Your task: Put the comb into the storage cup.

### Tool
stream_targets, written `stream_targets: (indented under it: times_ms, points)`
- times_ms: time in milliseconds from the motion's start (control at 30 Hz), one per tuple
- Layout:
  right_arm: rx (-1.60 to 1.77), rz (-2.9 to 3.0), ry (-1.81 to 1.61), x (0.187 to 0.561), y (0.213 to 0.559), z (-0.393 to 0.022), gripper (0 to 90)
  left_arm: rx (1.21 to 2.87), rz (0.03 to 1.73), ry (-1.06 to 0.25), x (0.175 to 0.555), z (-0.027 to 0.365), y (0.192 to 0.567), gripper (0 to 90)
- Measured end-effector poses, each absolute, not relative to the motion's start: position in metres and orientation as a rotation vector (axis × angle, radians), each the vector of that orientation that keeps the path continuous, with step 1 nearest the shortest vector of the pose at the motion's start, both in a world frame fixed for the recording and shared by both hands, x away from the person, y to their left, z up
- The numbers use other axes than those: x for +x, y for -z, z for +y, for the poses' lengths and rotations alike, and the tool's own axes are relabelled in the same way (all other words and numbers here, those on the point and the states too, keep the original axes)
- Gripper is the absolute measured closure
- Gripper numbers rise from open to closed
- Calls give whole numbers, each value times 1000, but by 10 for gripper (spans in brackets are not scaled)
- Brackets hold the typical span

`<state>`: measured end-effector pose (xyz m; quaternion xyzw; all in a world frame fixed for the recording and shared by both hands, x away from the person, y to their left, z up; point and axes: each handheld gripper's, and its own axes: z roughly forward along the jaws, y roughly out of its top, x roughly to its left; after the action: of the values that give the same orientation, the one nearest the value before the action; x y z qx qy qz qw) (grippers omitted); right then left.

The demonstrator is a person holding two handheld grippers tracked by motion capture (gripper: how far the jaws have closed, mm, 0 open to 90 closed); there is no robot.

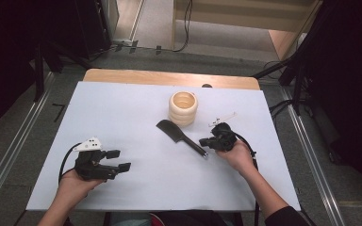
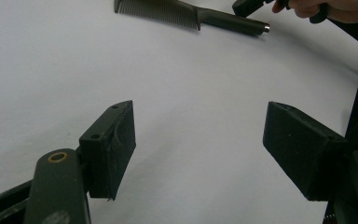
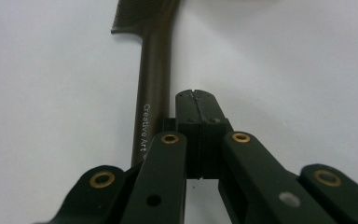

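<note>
While the right gripper (image 3: 196, 95) keeps its jaws pressed together, the comb (image 3: 153, 88) lies just left of them. White counter (image 1: 122, 117) spans between the left gripper's (image 2: 198, 144) spread jaws; grey floor (image 1: 14, 141) surrounds it.

My table (image 1: 122, 108) has a white sheet on top, w/ a bare wood strip along its far edge. A round, ribbed, cream wooden pot (image 1: 183, 108) stands upright on it, past the middle, open top, can't see anything inside. Small white strip (image 1: 222, 118) lies flat just right of the pot, not touching. Grey floor (image 1: 23, 136) all around, black cables (image 1: 185, 28) trailing beyond the far end.
</note>
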<state>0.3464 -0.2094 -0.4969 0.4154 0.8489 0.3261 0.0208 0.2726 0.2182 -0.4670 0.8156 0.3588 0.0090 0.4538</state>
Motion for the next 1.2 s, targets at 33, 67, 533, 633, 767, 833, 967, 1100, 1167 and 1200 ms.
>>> stream_targets:
  times_ms: [33,67,533,633,767,833,967,1100,1167,1200]
  points:
    - [1295,2626,-1021,346,496,-210,829,2011,886,-23,273,218,467,261]
    - [1293,2622,-1028,345,494,-211,793,2013,886,-20,273,219,467,261]
    - [1311,2505,-1251,320,477,-224,415,2014,884,-26,272,219,466,261]
    - [1319,2505,-1271,314,476,-225,360,2013,886,-24,273,219,466,261]
    - [1312,2502,-1325,306,473,-227,293,2010,886,-24,272,219,465,261]
    - [1297,2509,-1334,302,472,-228,273,2010,886,-23,272,219,465,260]
    - [1280,2507,-1361,293,469,-232,256,2011,886,-24,272,220,465,260]
    - [1265,2491,-1380,284,469,-238,246,2011,887,-24,272,220,465,261]
    - [1267,2486,-1378,280,471,-241,246,2011,885,-24,272,220,465,261]
    - [1265,2487,-1377,277,472,-243,247,2010,886,-24,272,219,465,260]
